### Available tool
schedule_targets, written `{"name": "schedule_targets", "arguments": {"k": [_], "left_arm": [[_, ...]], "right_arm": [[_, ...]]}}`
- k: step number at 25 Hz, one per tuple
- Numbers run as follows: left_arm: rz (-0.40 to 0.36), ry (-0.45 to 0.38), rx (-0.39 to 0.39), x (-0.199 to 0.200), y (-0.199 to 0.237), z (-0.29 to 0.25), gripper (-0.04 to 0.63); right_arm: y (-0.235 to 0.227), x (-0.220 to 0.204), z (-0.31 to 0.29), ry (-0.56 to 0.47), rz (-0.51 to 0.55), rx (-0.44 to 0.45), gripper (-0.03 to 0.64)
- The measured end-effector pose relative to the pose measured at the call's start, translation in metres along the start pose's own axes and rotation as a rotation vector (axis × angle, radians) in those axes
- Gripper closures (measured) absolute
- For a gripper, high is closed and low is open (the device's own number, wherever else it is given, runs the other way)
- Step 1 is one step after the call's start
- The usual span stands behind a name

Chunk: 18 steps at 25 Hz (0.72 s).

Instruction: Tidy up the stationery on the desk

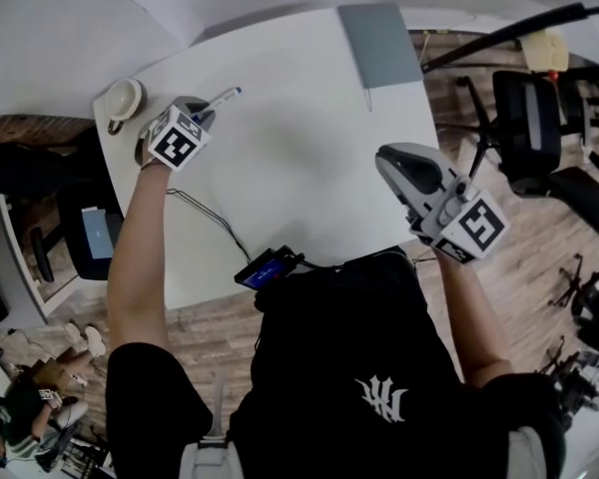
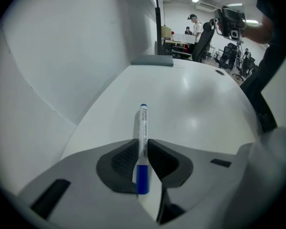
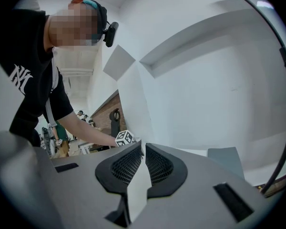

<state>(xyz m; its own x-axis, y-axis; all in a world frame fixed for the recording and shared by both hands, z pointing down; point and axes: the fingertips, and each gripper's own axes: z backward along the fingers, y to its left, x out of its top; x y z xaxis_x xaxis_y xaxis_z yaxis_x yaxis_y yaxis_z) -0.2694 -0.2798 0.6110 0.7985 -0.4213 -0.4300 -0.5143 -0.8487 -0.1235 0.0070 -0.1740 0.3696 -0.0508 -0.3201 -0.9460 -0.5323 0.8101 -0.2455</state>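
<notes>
Grips a marker in the left gripper: pads pressed on both sides where the white barrel meets the blue section. Holds the right gripper clenched and empty, pads together, off the desk edge at 4 o'clock in the head view.

Locates the marker at 10 o'clock on the desk, low over the surface; contact with the desk not resolvable. Runs its long axis from 6 to 12 o'clock in the left gripper view, in line with the jaws: blue section nearest the camera, small blue tip farthest. Projects toward 2 o'clock from the left gripper in the head view.

Shows one container, a white cup, in the head view only, just beside the left gripper at 10 o'clock; contents not resolvable. Shows a grey notebook lying flat at 12 o'clock on the desk, well apart from the marker, in the head view and the left gripper view. Shows a dark device with a cable at the 6 o'clock edge, head view only.

Shows the raised right gripper at 1 o'clock and people beyond, left gripper view only. Shows the extended arm and the left gripper's marker cube just above the jaws, right gripper view only.
</notes>
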Motion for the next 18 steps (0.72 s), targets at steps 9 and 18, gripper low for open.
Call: {"name": "schedule_targets", "arguments": {"k": [9, 18], "left_arm": [[0.164, -0.161, 0.067, 0.074, -0.014, 0.067, 0.529], [0.464, -0.357, 0.055, 0.166, -0.036, 0.09, 0.529]], "right_arm": [[-0.001, 0.011, 0.022, -0.043, 0.031, 0.06, 0.563], [-0.027, 0.031, 0.059, -0.09, 0.068, 0.119, 0.563]]}}
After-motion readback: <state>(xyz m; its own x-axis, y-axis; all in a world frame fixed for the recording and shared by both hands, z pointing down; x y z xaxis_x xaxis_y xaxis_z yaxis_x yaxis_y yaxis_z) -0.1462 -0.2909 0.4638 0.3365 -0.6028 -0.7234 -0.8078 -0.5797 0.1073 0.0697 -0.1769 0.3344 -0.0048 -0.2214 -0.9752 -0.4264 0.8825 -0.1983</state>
